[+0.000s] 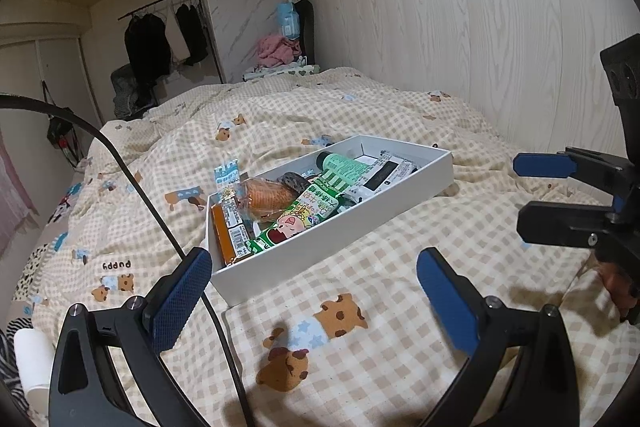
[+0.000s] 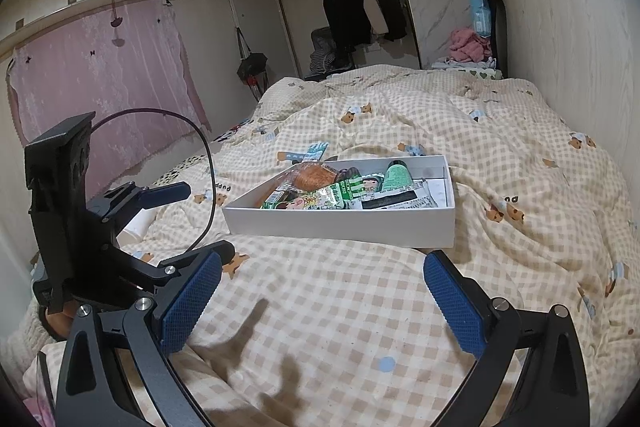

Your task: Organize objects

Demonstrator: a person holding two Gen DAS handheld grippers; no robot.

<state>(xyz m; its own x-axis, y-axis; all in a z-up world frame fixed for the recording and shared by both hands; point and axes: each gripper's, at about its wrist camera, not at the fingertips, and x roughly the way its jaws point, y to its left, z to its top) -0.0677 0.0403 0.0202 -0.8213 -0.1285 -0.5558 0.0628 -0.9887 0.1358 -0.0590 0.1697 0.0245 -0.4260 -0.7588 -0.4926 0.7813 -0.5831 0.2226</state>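
Both my grippers hover over the bed (image 2: 360, 307), fingers spread wide and holding nothing: left gripper (image 1: 316, 291), right gripper (image 2: 322, 299). Ahead of them the white box (image 2: 340, 223) rests on the checked quilt, filled with snack packets (image 1: 296, 215) and a green bottle (image 2: 398, 173).

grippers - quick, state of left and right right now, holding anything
Left gripper: open, holding nothing, above the checked bedspread, short of the white box.
Right gripper: open, holding nothing, also short of the box.
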